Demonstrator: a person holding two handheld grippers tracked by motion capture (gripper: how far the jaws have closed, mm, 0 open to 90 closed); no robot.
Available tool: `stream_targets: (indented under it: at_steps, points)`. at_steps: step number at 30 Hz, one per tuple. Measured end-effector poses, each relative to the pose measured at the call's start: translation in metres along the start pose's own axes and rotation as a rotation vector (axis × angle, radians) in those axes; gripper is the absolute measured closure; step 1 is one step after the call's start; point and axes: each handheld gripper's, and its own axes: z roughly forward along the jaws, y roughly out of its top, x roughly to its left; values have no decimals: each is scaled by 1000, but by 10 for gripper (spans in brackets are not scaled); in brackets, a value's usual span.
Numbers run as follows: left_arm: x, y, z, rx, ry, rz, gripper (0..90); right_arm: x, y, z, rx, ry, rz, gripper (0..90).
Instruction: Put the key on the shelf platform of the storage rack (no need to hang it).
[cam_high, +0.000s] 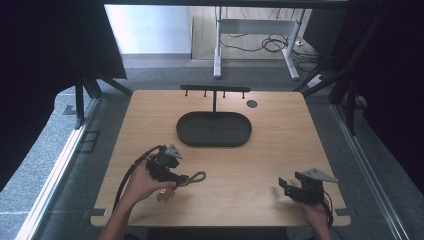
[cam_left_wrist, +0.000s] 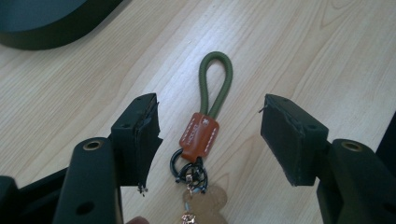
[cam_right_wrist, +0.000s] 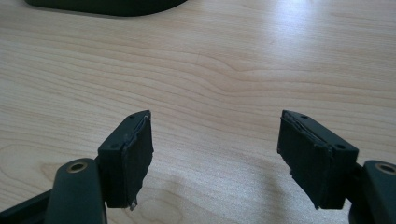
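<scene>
A keychain lies flat on the wooden table: an olive-green cord loop (cam_left_wrist: 215, 79), a brown leather tab (cam_left_wrist: 201, 135), black rings and a tan bear-shaped charm (cam_left_wrist: 205, 205). In the high view the green loop (cam_high: 197, 177) pokes out to the right of my left gripper (cam_high: 176, 181). My left gripper (cam_left_wrist: 210, 135) is open, its jaws standing on either side of the leather tab without touching it. My right gripper (cam_high: 282, 186) rests near the table's front right, and its jaws (cam_right_wrist: 215, 154) are open with bare wood between them.
A black oval tray (cam_high: 214, 129) sits at the table's middle back, with a black hook rack (cam_high: 215, 90) standing behind it. A small dark disc (cam_high: 252, 104) lies at the back right. The table's front edge runs just below both hands.
</scene>
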Motion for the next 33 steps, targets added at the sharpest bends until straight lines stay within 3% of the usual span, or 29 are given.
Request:
stream_targets:
  at_steps: [13,25,33]
  points:
    - [-4,6,10,26,-19,25,377,1,-1,2,9,2,-6,268]
    - [4,10,17,67,-56,35,371,4,-2,4,23,8,-15,268]
    - [4,14,21,96,-55,56,371,4,-3,5,26,6,-21,268]
